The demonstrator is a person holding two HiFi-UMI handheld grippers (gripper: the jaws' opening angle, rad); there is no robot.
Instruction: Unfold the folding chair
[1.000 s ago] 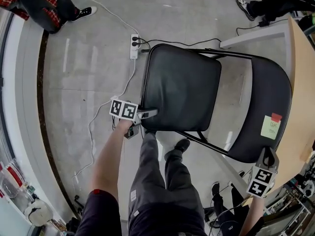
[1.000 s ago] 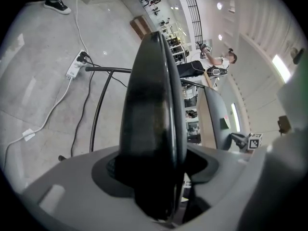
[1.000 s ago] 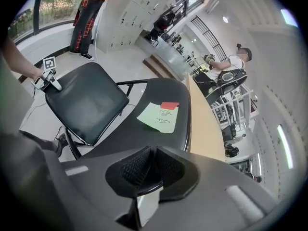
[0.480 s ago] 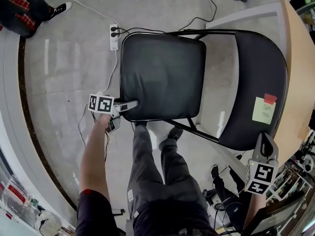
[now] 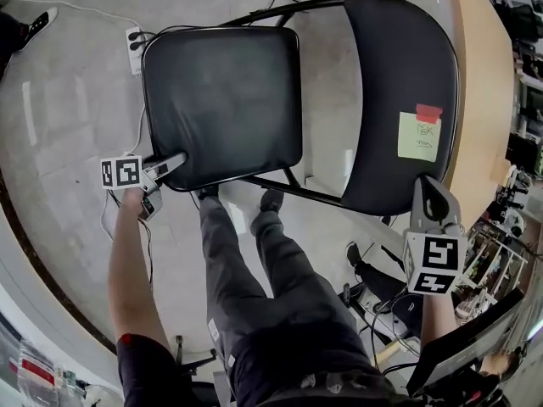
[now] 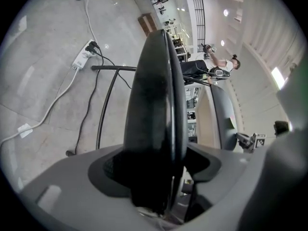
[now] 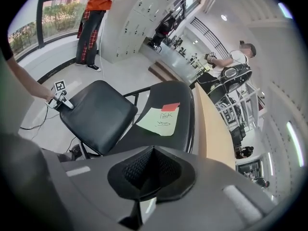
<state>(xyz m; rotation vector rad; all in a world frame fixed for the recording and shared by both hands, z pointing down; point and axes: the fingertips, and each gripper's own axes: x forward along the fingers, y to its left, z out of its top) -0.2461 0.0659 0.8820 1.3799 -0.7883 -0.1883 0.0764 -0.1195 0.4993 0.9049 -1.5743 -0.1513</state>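
Observation:
The black folding chair stands opened out. Its padded seat (image 5: 221,100) is at the left and its backrest (image 5: 399,66), with a yellow note (image 5: 419,136) and a red tag (image 5: 428,113), is at the right. My left gripper (image 5: 174,161) holds the seat's near left corner. Its jaws are opening, with the seat's edge (image 6: 154,109) still between them and touching. My right gripper (image 5: 430,189) is shut, with its tips at the backrest's near rim. The right gripper view shows the backrest (image 7: 185,114) just beyond the shut jaws, which hold nothing.
A white power strip (image 5: 133,39) with cables lies on the floor beyond the seat. A wooden tabletop (image 5: 484,75) runs close behind the backrest. The person's legs (image 5: 254,253) stand under the seat's near edge. Other people (image 7: 98,13) stand far off.
The head view has swung, so the chair now lies higher and further left in the picture. The left gripper stays on the seat's corner and the right gripper stays at the backrest's rim.

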